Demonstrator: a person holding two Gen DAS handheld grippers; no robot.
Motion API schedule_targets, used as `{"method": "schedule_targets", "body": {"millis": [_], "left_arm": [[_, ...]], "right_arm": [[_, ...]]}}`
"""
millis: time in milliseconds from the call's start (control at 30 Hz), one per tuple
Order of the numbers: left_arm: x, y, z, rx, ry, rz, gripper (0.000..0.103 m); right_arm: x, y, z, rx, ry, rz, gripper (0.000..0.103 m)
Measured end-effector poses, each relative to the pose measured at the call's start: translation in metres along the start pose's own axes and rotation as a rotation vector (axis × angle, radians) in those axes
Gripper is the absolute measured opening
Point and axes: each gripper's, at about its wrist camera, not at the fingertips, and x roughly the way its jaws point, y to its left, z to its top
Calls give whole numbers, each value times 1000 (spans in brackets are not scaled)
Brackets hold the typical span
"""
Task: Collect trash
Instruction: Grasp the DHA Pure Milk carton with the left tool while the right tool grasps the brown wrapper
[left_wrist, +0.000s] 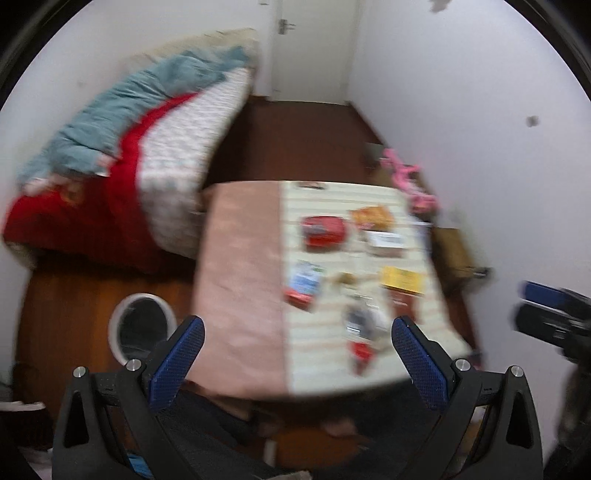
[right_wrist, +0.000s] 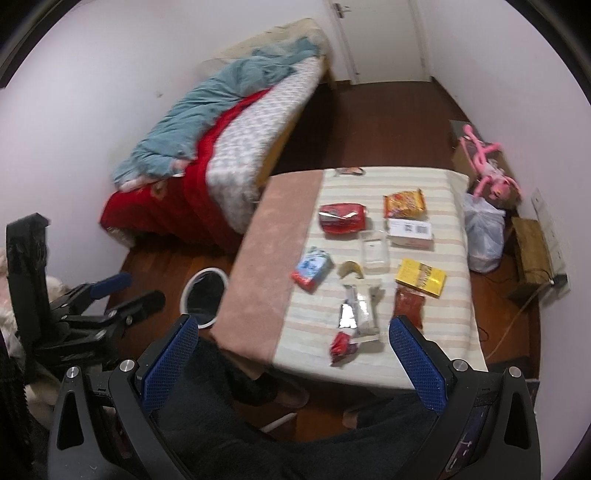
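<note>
Several pieces of trash lie on a cloth-covered table (right_wrist: 443, 325): a red packet (right_wrist: 341, 218), an orange snack bag (right_wrist: 403, 203), a white box (right_wrist: 410, 232), a yellow box (right_wrist: 421, 277), a blue and red carton (right_wrist: 312, 268), a silver wrapper (right_wrist: 356, 308) and a small red wrapper (right_wrist: 343, 347). A white-rimmed bin (right_wrist: 204, 295) with a dark liner stands on the floor left of the table. My left gripper (left_wrist: 297, 354) and my right gripper (right_wrist: 291, 354) are both open and empty, held above the table's near edge. The left wrist view is blurred.
A bed (right_wrist: 236, 155) with red and blue bedding stands at the back left. A white plastic bag (right_wrist: 484, 236), a pink toy (right_wrist: 487, 166) and a wooden box (right_wrist: 532, 251) sit right of the table by the wall. A door (right_wrist: 376, 37) is at the far end.
</note>
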Motion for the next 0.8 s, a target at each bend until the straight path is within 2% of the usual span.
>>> {"method": "schedule_targets", "body": {"millis": [167, 267, 367, 533, 633, 800], "left_arm": [[77, 4, -11, 16, 38, 170, 103], [127, 0, -19, 25, 108, 200, 103], [181, -5, -16, 27, 200, 182, 103], [248, -15, -11, 61, 314, 144, 103], [285, -25, -7, 104, 374, 114, 103], [322, -35, -4, 151, 436, 68, 100]], "right_arm": [[77, -50, -6, 124, 51, -114, 103], [136, -95, -4, 218, 118, -190, 103], [182, -131, -5, 285, 173, -239, 103], [241, -169, -9, 346, 253, -297, 101], [263, -183, -11, 373, 301, -318, 99], [286, -197, -14, 398, 353, -331, 98]]}}
